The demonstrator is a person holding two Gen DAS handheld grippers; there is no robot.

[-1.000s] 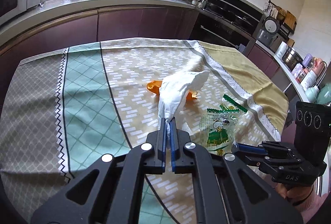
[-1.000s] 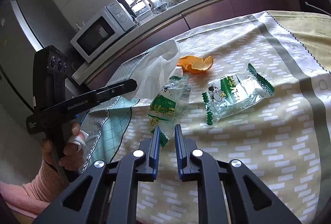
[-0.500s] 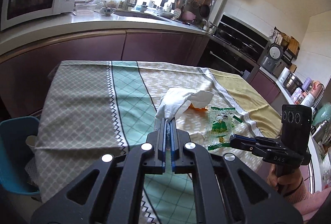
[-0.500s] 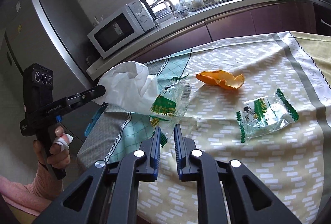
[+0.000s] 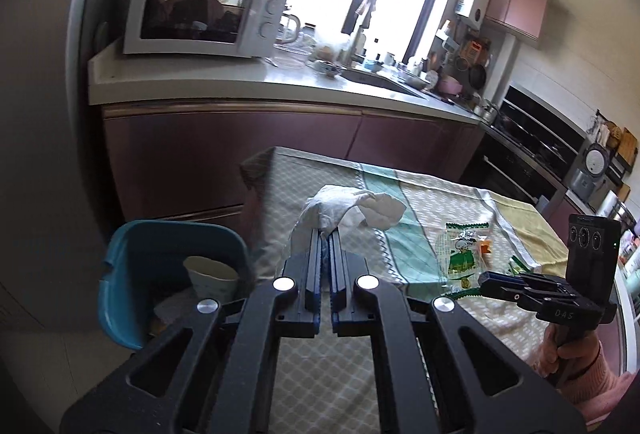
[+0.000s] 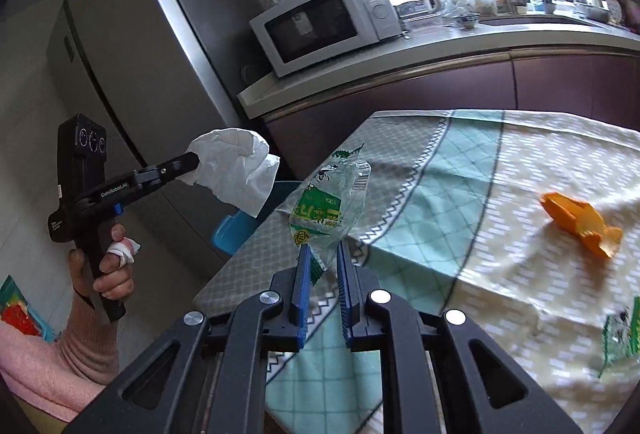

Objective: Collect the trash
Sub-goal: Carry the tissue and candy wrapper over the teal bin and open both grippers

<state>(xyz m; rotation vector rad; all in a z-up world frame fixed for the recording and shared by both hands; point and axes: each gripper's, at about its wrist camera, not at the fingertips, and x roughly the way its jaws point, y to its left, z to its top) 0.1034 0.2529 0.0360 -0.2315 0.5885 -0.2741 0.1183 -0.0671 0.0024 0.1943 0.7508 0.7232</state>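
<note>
Tissue (image 5: 340,209) sits clamped in the left gripper (image 5: 325,234) jaws; the right gripper (image 6: 323,254) jaws pinch a clear wrapper (image 6: 328,209).

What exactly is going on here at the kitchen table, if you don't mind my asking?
A person is clearing trash off the table with a handheld claw in each hand. The left claw is shut on a crumpled white tissue, held near the blue bin beside the table. The right claw grips a clear green-printed wrapper. An orange peel and another wrapper remain on the tablecloth.
</note>
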